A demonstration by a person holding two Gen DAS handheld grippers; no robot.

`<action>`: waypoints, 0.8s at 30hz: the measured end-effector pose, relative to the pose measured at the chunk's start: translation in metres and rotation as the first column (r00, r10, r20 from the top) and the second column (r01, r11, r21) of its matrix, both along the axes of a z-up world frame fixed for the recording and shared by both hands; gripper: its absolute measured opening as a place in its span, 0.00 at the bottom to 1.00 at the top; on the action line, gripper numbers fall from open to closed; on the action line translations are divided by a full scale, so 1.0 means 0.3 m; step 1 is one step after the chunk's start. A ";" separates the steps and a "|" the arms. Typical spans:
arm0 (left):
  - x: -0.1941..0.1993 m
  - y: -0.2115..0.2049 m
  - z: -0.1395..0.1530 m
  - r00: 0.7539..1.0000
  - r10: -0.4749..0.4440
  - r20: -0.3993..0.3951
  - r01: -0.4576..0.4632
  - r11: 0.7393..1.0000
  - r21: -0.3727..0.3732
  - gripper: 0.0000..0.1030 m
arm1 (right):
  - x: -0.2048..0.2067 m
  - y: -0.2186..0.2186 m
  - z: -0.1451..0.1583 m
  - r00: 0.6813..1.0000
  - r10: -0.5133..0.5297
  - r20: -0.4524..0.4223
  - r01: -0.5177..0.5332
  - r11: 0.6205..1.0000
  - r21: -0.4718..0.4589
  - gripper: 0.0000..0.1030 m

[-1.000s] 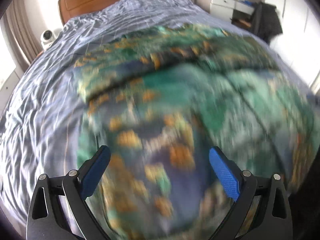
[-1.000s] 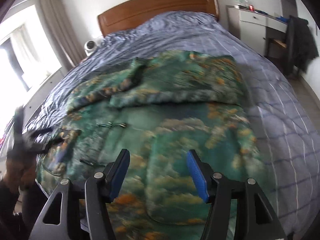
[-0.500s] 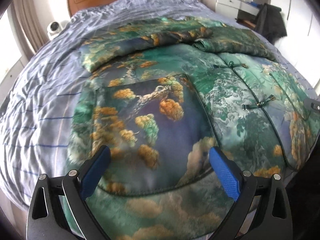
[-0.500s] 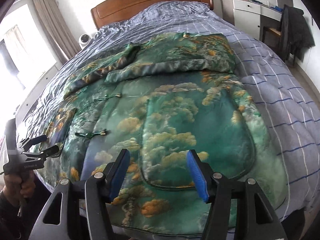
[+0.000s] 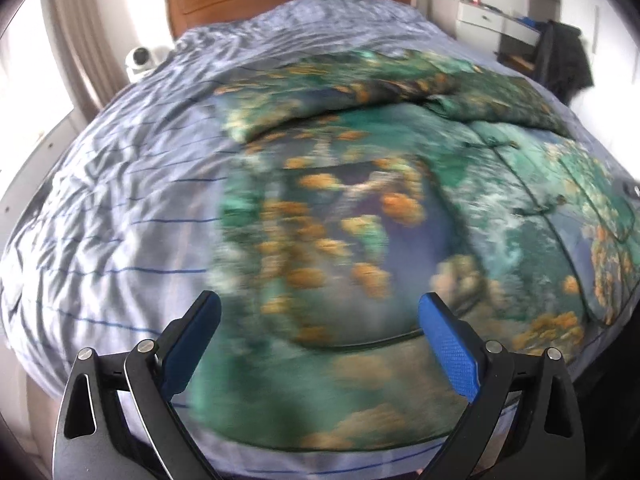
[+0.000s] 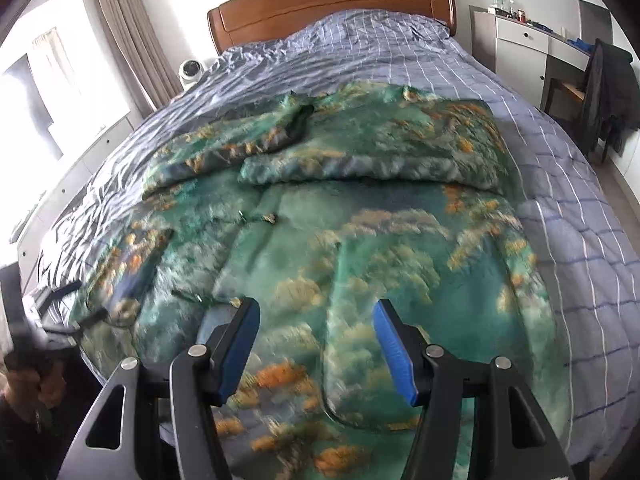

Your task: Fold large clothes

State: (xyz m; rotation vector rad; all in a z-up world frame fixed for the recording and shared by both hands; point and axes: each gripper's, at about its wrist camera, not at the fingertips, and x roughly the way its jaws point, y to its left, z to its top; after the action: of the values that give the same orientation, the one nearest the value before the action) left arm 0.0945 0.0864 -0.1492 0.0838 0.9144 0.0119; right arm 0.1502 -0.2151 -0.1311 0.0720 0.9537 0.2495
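A large green padded jacket point(image 5: 400, 208) with orange and blue print lies spread front-up on the bed, sleeves folded across its top. It also shows in the right wrist view point(image 6: 360, 248). My left gripper point(image 5: 320, 320) is open and empty, held above the jacket's lower left hem. My right gripper point(image 6: 316, 332) is open and empty above the lower right hem and pocket. The left gripper also shows at the left edge of the right wrist view point(image 6: 60, 316). Both views are motion-blurred.
The bed has a blue checked cover point(image 6: 580, 240) and a wooden headboard point(image 6: 332, 0). A white fan point(image 6: 191, 70) stands at the far left of the bed. A white dresser point(image 6: 520, 40) and a chair with dark clothes point(image 6: 608, 92) stand right.
Both grippers have pulled back and up from the jacket, so more of the bed shows. The left view has swung left. Both stay open and empty.
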 end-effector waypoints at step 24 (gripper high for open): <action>0.035 0.209 -0.174 0.970 -0.087 -0.228 -0.002 0.931 -0.365 0.76 | -0.086 -0.519 -0.190 0.975 -0.047 -0.219 0.081 0.985 0.150 0.51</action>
State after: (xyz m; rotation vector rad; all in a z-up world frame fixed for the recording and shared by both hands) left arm 0.1049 0.1492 -0.2013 -0.2457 1.1438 -0.2127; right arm 0.1245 -0.3709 -0.1880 0.2806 1.1436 0.2611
